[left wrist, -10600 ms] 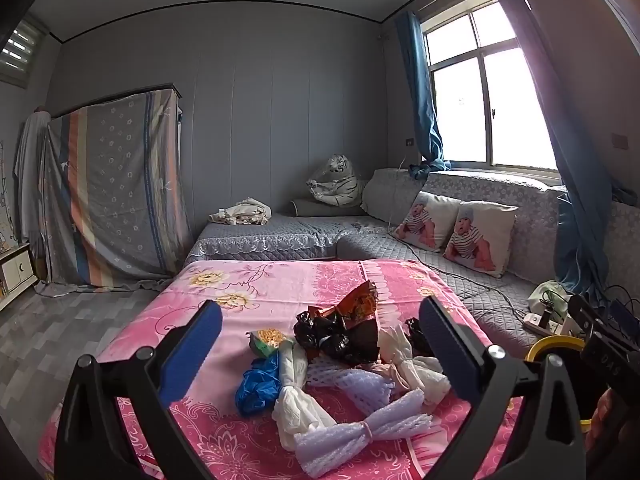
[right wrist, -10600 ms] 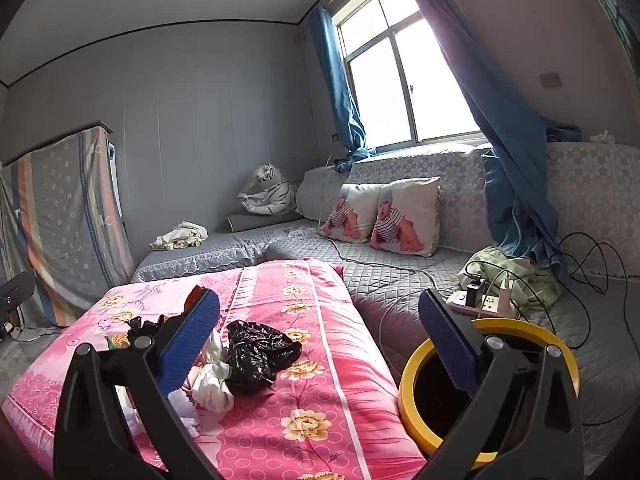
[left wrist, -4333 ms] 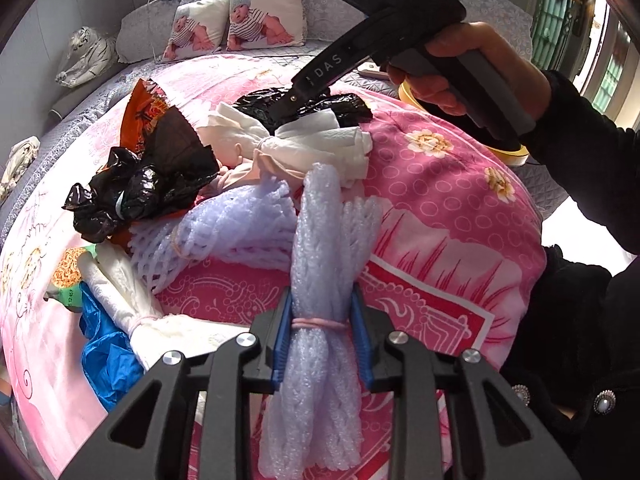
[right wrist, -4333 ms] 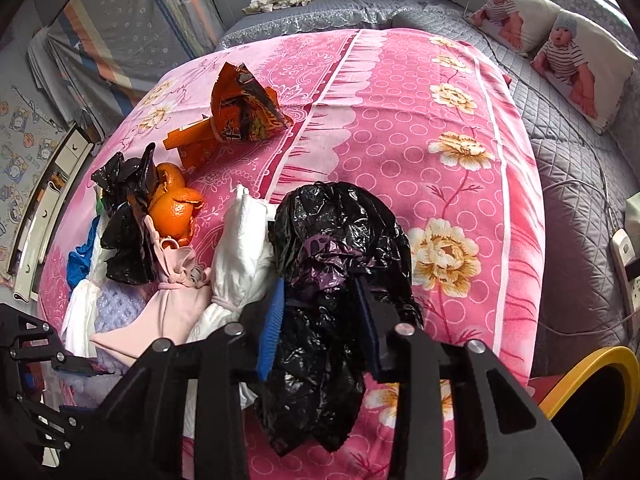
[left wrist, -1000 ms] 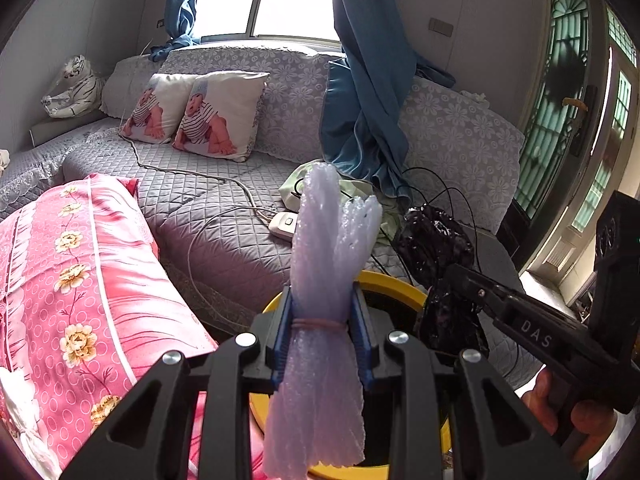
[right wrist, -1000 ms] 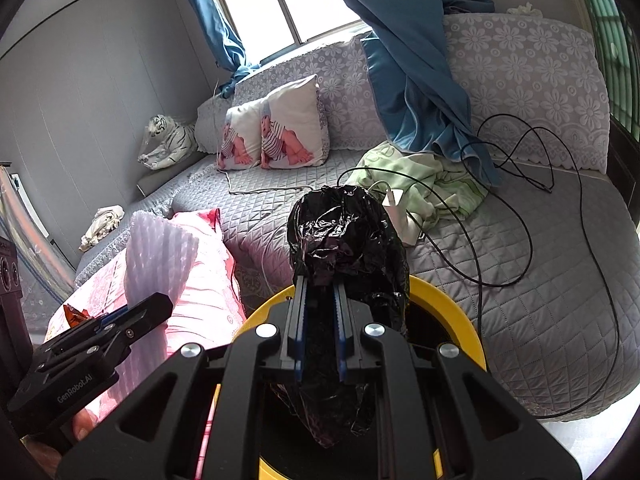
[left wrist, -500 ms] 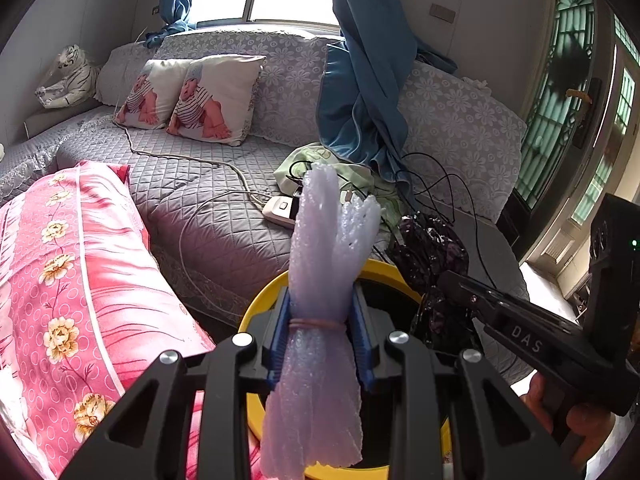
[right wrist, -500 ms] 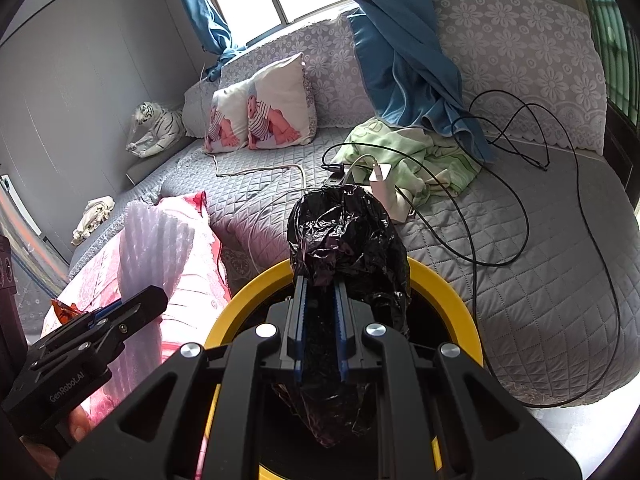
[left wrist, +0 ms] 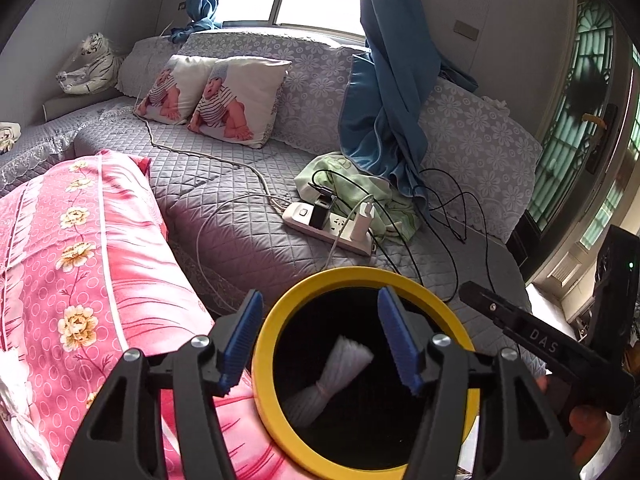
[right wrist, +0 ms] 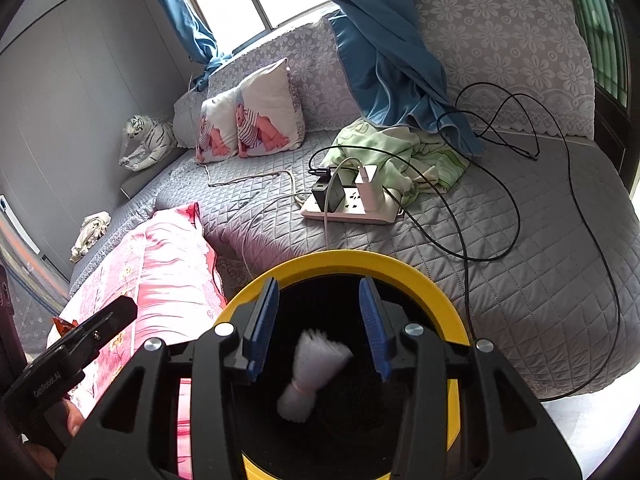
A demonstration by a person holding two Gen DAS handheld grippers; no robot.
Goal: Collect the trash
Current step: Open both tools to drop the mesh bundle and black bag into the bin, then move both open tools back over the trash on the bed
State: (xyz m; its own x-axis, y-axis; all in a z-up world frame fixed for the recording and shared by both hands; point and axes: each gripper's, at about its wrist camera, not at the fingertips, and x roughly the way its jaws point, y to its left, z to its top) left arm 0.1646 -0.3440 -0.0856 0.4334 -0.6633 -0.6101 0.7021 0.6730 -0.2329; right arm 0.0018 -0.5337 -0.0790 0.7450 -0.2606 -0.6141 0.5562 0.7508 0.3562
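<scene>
A yellow-rimmed bin [left wrist: 352, 274] [right wrist: 420, 280] with a dark inside stands between the pink bed and the grey sofa. Both grippers hover over its mouth. The left gripper [left wrist: 320, 344] has its jaws opening and nothing between its blue pads. The white foam net bundle [left wrist: 332, 376] [right wrist: 310, 372] is inside the bin, below the pads. The right gripper [right wrist: 318, 328] also has its jaws opening, empty. The black plastic bag is not visible against the bin's dark inside. The right gripper shows at the right in the left wrist view [left wrist: 532, 336], and the left gripper shows at the lower left in the right wrist view [right wrist: 76, 348].
A pink flowered bed [left wrist: 80, 264] lies left of the bin. The grey quilted sofa [left wrist: 240, 216] behind carries a white power strip [left wrist: 332, 226] with chargers and cables, a green cloth [right wrist: 400, 156], two printed pillows [left wrist: 220, 96] and a toy tiger [left wrist: 88, 64]. A blue curtain [left wrist: 384, 80] hangs down.
Both grippers opened. The foam net bundle left the left gripper and the black bag left the right gripper; the bundle now lies in the bin.
</scene>
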